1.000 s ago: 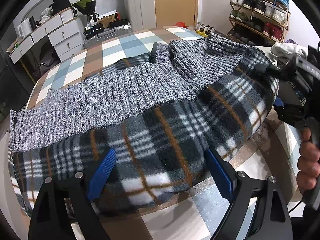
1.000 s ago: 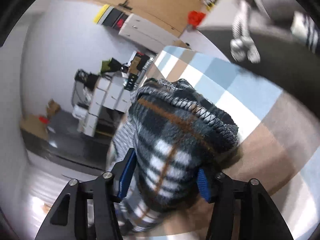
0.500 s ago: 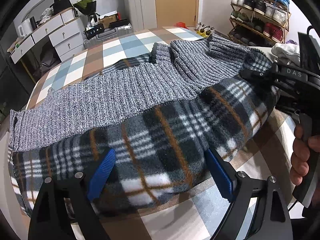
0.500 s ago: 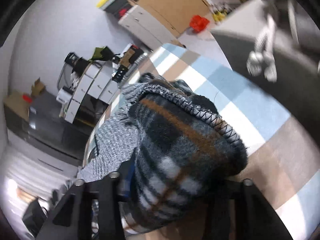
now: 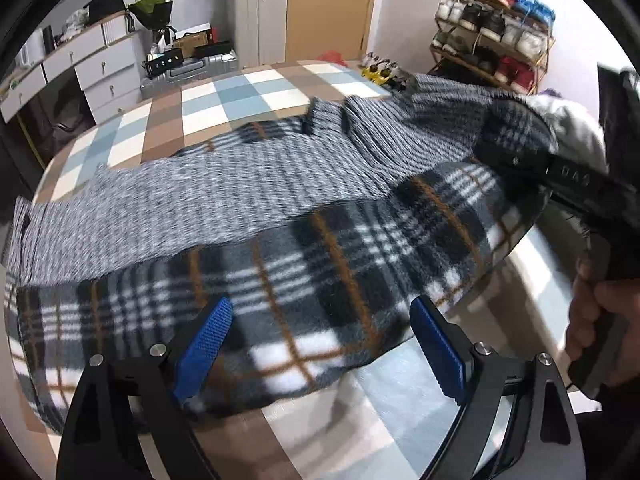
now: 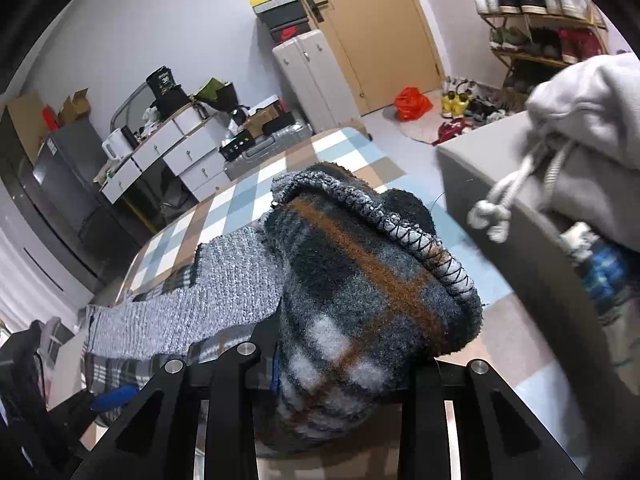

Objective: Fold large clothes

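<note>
Across the checked bed cover [image 5: 224, 96], the left wrist view showed the plaid garment [image 5: 320, 280] with its grey knit side [image 5: 224, 196] lying spread. The left gripper [image 5: 320, 344] stood wide open over its near edge, holding nothing. Letters "DAS" could be read on the right gripper [image 5: 516, 160].

From the right wrist view, the right gripper [image 6: 344, 372] was closing, with a thick bunch of the plaid garment [image 6: 368, 288] between its jaws.

A home bedroom: checked bed [image 5: 240, 96], drawers [image 5: 100, 68] at ten o'clock, shoe rack [image 5: 496, 40] at two o'clock.
</note>
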`<state>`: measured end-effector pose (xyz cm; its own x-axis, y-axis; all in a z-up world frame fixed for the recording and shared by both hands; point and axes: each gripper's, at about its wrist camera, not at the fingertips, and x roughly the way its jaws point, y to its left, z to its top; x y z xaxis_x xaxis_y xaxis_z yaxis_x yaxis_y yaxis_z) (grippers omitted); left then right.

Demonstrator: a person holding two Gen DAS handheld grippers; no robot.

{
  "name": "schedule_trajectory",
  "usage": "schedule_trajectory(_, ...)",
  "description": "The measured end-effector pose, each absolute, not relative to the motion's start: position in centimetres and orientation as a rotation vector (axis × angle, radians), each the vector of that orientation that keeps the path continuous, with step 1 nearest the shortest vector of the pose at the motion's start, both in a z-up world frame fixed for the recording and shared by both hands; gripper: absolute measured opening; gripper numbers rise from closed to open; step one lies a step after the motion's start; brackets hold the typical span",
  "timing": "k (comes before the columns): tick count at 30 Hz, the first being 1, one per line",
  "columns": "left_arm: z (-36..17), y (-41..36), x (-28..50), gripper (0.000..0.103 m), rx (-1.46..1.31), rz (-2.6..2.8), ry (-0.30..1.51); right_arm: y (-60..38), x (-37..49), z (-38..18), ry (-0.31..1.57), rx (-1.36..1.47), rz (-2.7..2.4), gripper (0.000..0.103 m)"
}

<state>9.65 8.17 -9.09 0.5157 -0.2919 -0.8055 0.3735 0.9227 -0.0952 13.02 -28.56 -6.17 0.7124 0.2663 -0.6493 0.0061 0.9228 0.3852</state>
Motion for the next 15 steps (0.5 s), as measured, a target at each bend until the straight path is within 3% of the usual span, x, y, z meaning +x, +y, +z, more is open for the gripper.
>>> schedule_trajectory(8,-8.4,8.2,9.8,0.088,-0.238,-0.588,0.986,-29.6,11.0,-5.3,0.748,0.333,0.105,0.030)
schedule_trajectory(12,-8.2,5.9,9.9,0.088,-0.193,-0.618,0.966,-29.7,9.8,-4.4,0.709,0.337,0.096,0.030)
schedule_trajectory(15,-10.3,4.4,11.3,0.088,-0.174,-0.601,1.057,-30.4,9.6,-4.6,0.710,0.380,0.091,0.030)
